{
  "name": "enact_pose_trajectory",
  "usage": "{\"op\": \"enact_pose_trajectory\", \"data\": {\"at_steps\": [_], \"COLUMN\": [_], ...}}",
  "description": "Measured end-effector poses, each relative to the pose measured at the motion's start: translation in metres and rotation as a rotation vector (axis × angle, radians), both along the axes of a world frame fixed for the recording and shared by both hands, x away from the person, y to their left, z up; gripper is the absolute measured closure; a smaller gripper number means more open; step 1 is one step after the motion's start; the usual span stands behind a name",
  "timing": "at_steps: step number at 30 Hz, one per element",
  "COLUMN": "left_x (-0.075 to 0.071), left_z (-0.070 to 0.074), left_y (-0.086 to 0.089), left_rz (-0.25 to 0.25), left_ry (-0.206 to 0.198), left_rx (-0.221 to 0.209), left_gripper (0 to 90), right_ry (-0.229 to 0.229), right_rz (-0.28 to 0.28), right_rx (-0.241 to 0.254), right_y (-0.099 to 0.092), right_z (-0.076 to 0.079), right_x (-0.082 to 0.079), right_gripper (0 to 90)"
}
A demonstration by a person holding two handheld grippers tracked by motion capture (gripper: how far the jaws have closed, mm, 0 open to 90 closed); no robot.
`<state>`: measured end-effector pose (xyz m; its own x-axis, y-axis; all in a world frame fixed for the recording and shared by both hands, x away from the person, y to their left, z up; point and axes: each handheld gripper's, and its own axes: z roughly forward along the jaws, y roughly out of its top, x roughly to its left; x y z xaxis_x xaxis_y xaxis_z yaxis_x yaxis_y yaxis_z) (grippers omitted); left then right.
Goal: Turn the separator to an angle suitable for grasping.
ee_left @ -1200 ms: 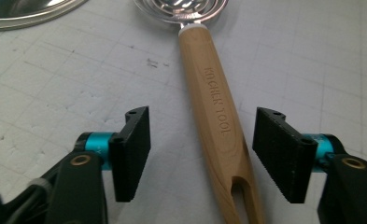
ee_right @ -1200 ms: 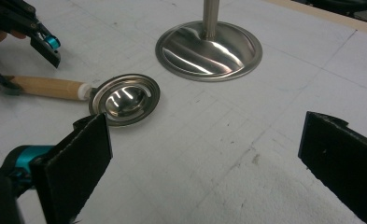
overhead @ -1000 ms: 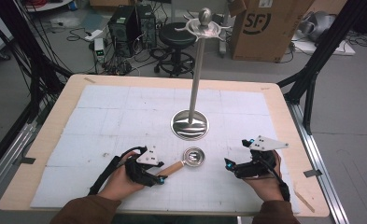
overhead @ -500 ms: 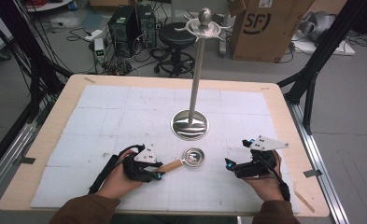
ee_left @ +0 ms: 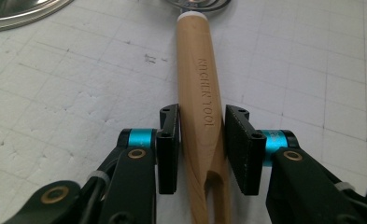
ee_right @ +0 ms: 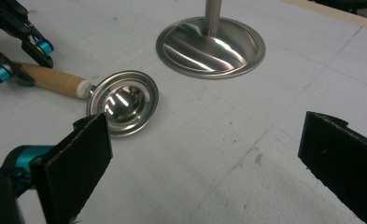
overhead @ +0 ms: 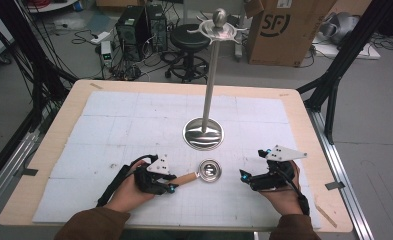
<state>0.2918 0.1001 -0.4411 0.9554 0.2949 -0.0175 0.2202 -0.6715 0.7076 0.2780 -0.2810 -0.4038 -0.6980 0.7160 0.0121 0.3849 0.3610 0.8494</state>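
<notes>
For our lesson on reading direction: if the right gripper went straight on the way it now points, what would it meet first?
The right gripper, jaws wide open, points along the table toward the ladle's steel bowl. That would probably be met first, though the aim may be slightly off; the stand's base lies off to the side.

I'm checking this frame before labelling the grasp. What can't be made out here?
- Wooden handle of the ladle: its rear end runs off the bottom edge of the left gripper view.
- Ladle bowl: cut by the top edge there.
- Left gripper: in the high view too small to judge pad contact.
- Stand base: its pole leaves the top of the right gripper view.
</notes>
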Motion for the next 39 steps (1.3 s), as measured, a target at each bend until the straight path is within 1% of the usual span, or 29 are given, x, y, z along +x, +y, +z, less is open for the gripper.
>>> {"op": "enact_pose_trajectory", "data": {"at_steps": [1, 4, 7, 8, 10, 12, 15, 18, 21, 24, 25, 26, 28, 30, 32, 34, 35, 36, 37, 39], "left_x": [0.002, 0.004, 0.004, 0.005, 0.005, 0.004, 0.003, 0.003, 0.003, 0.005, 0.005, 0.007, 0.008, 0.010, 0.012, 0.014, 0.014, 0.016, 0.016, 0.017], "left_z": [0.000, 0.000, -0.001, -0.001, 0.000, 0.000, 0.002, 0.003, 0.002, 0.000, 0.000, 0.002, 0.002, 0.005, 0.005, 0.005, 0.005, 0.005, 0.005, 0.005], "left_y": [0.000, -0.003, -0.003, -0.003, -0.003, -0.003, -0.004, -0.005, -0.012, -0.018, -0.018, -0.020, -0.022, -0.027, -0.028, -0.028, -0.028, -0.028, -0.028, -0.028], "left_rz": [-0.008, -0.013, -0.004, 0.004, 0.010, 0.017, 0.012, 0.017, 0.022, 0.017, 0.017, 0.012, 0.012, 0.007, 0.002, -0.004, -0.002, -0.007, -0.007, -0.011], "left_ry": [0.008, 0.010, 0.016, -0.003, -0.009, -0.006, -0.024, -0.026, -0.022, -0.023, -0.023, -0.013, -0.013, -0.007, -0.001, 0.011, 0.018, 0.026, 0.026, 0.040], "left_rx": [-0.006, -0.006, -0.017, -0.011, -0.004, -0.013, -0.019, -0.024, -0.010, 0.014, 0.014, 0.030, 0.032, 0.063, 0.068, 0.065, 0.060, 0.041, 0.041, 0.028], "left_gripper": [69.9, 70.1, 69.5, 68.2, 66.2, 66.2, 65.2, 64.4, 64.0, 64.1, 64.2, 64.4, 66.2, 66.7, 66.9, 67.8, 67.8, 68.3, 68.4, 69.1], "right_ry": [0.002, 0.004, -0.001, 0.000, 0.000, 0.005, 0.004, 0.004, 0.004, 0.006, 0.004, 0.005, 0.010, 0.005, 0.005, 0.005, 0.005, 0.003, 0.004, 0.003], "right_rz": [-0.001, -0.001, -0.001, 0.000, -0.002, 0.001, -0.001, 0.005, 0.004, 0.004, 0.005, 0.004, 0.003, 0.006, 0.008, 0.007, 0.007, 0.007, 0.008, 0.008], "right_rx": [0.003, 0.007, 0.007, 0.009, 0.011, 0.014, 0.011, 0.008, 0.008, 0.009, 0.005, 0.006, 0.008, 0.005, 0.003, 0.007, 0.007, 0.007, 0.009, 0.010], "right_y": [0.000, 0.000, -0.001, -0.001, -0.001, -0.001, -0.001, 0.000, 0.000, 0.000, 0.000, 0.000, 0.001, 0.001, 0.001, 0.000, 0.000, 0.000, 0.000, 0.000], "right_z": [0.000, 0.000, 0.001, 0.001, 0.002, 0.001, 0.001, 0.000, 0.000, 0.000, 0.000, 0.000, 0.000, 0.000, 0.000, 0.000, 0.000, 0.000, 0.000, 0.000], "right_x": [0.000, 0.000, 0.000, 0.000, 0.000, 0.001, 0.001, 0.001, 0.001, 0.001, 0.001, 0.001, 0.001, 0.002, 0.002, 0.002, 0.002, 0.002, 0.002, 0.002], "right_gripper": [1.7, 1.7, 1.6, 1.7, 1.7, 1.6, 1.6, 1.7, 1.7, 1.6, 1.7, 1.6, 1.7, 1.6, 1.6, 1.6, 1.6, 1.6, 1.7, 1.6]}}
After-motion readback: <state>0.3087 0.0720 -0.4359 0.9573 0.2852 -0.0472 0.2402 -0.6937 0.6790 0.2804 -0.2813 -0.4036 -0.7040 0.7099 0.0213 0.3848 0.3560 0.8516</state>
